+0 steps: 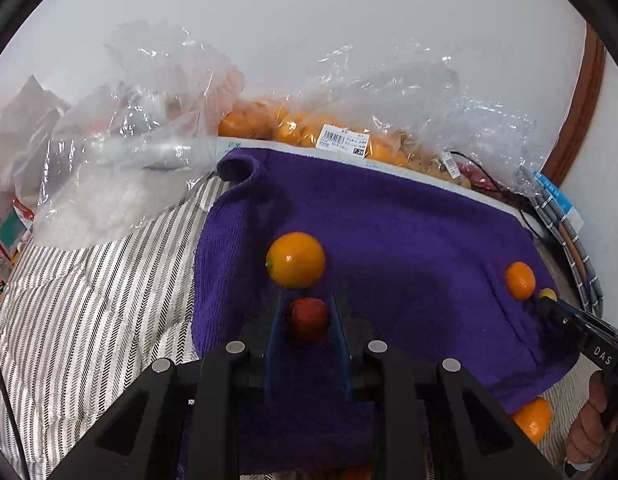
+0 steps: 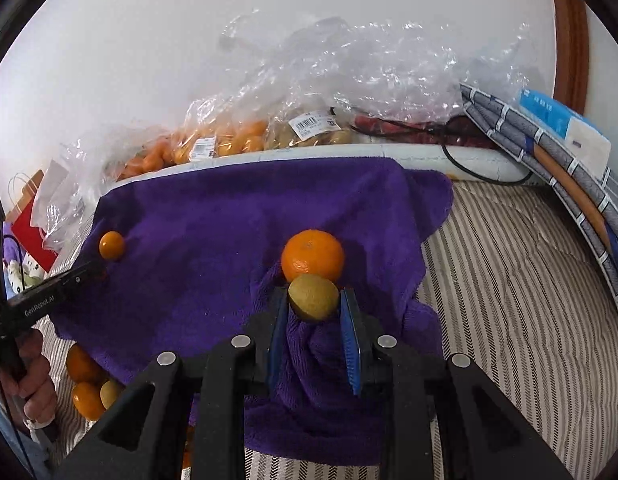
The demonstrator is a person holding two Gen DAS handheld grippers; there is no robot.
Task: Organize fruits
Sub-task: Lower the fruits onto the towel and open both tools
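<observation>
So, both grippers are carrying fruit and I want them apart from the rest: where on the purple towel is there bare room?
The widest bare patch of the purple towel lies between the small orange and the big orange, back to the foam edge. It is crowded by the bagged fruit behind and the loose fruit off the towel's near corner.

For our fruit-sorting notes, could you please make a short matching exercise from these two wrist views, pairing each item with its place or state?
Column one:
1. red fruit
2. greenish-brown fruit
3. purple towel
4. clear bags of oranges

Column two:
a. spread over the striped bedding
b. between the fingers of the right gripper
c. behind the towel, by the wall
d. between the fingers of the left gripper

Pairs: 1-d, 2-b, 3-a, 4-c
</observation>
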